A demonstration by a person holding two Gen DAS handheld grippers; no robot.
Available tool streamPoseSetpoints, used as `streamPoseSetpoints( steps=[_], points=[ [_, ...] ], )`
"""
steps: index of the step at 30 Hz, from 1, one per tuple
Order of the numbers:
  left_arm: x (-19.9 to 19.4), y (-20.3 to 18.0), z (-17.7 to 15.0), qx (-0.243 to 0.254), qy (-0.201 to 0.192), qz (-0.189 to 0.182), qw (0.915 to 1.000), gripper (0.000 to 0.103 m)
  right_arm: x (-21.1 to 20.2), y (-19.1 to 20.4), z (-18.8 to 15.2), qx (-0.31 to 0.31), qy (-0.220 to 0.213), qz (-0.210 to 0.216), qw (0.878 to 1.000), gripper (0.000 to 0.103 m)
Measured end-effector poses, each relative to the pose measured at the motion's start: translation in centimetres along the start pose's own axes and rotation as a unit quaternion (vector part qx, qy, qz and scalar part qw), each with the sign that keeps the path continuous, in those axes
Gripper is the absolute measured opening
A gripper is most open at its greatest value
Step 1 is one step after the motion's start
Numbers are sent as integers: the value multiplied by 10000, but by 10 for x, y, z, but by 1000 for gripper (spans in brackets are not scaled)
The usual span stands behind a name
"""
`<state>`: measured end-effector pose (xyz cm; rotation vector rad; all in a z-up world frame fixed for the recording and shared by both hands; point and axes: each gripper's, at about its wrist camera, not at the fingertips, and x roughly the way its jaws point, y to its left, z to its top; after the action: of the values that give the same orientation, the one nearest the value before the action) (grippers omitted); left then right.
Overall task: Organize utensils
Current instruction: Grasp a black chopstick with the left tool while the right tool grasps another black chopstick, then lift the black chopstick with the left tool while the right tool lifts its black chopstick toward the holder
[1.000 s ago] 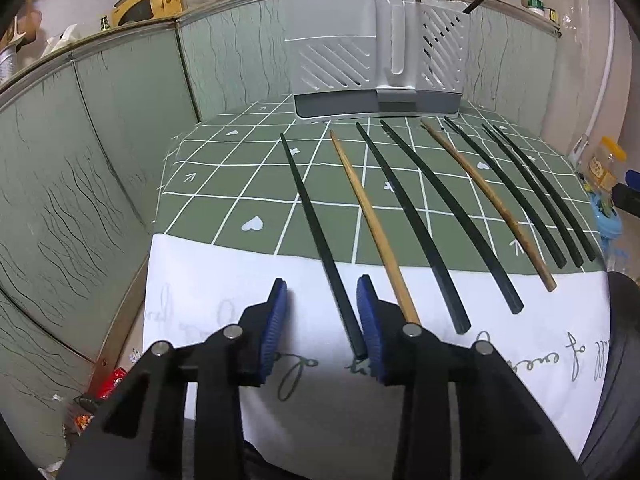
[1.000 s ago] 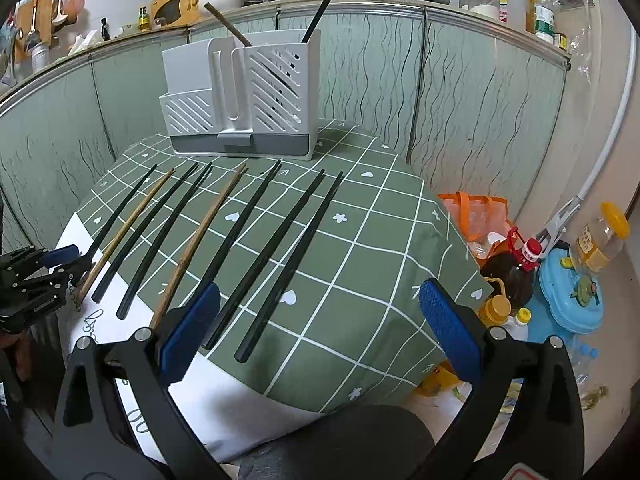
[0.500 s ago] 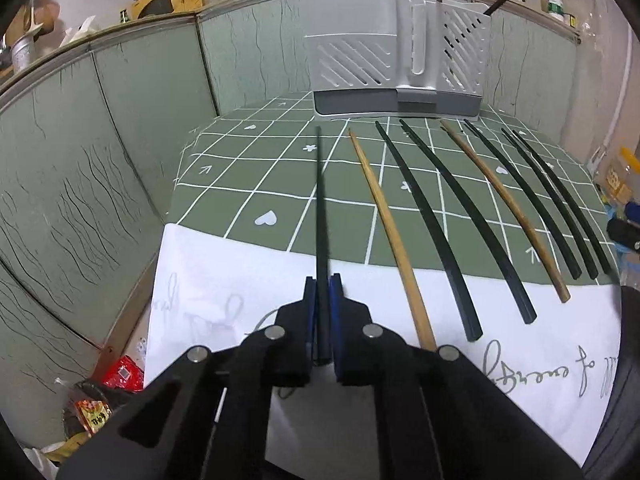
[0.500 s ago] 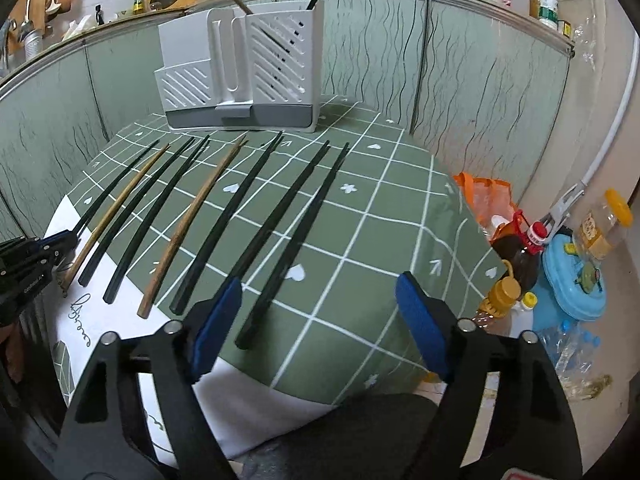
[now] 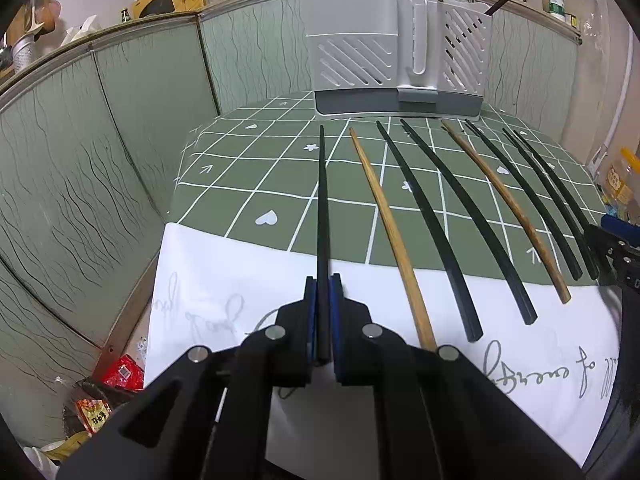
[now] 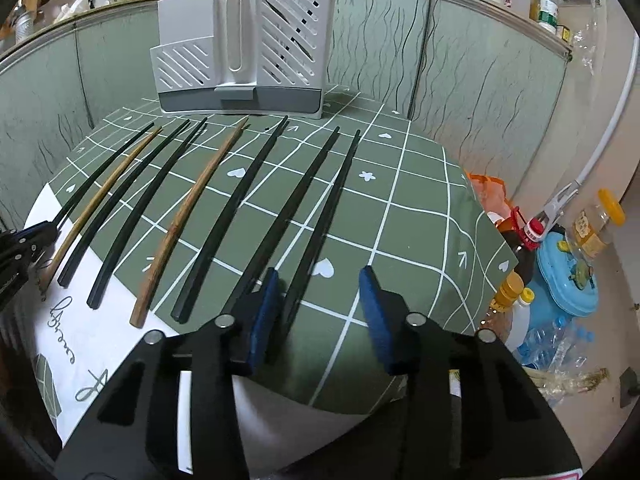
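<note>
Several black and two brown chopsticks lie in a row on the green checked tablecloth. My left gripper is shut on the near end of the leftmost black chopstick, which points at the grey utensil holder. A brown chopstick lies just to its right. My right gripper is open, its jaws either side of the near end of the rightmost black chopstick. The holder stands at the table's far side with two sticks in it.
A white cloth with script covers the table's near edge. Green panelled walls run along the left and back. Bottles and a blue container stand on the floor right of the table. Red packets lie on the floor at left.
My left gripper closed on the leftmost black chopstick and swung it straight. My right gripper moved forward over the table's near edge and narrowed around the rightmost chopstick's end.
</note>
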<state>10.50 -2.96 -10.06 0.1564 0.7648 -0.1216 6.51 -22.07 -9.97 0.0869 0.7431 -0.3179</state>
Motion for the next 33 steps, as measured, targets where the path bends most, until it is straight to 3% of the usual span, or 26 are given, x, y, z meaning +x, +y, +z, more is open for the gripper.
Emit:
streamPoseSetpoints(
  steps=[5,10,13,33],
  points=[
    [0,1,0,-34,3,-25,10000,8,1,-3,-3,371,-44,29,9993,27],
    [0,0,0,-72,1,-25,10000,8,1,-8,-5,619,-66,-113,9980,9],
    [0,1,0,-85,0,-18,10000,8,1,-7,-4,601,-54,-166,9980,6],
    [-15,14,10,-280,-40,-125,9995,8,-18,-22,9,754,-114,83,9971,6]
  ],
)
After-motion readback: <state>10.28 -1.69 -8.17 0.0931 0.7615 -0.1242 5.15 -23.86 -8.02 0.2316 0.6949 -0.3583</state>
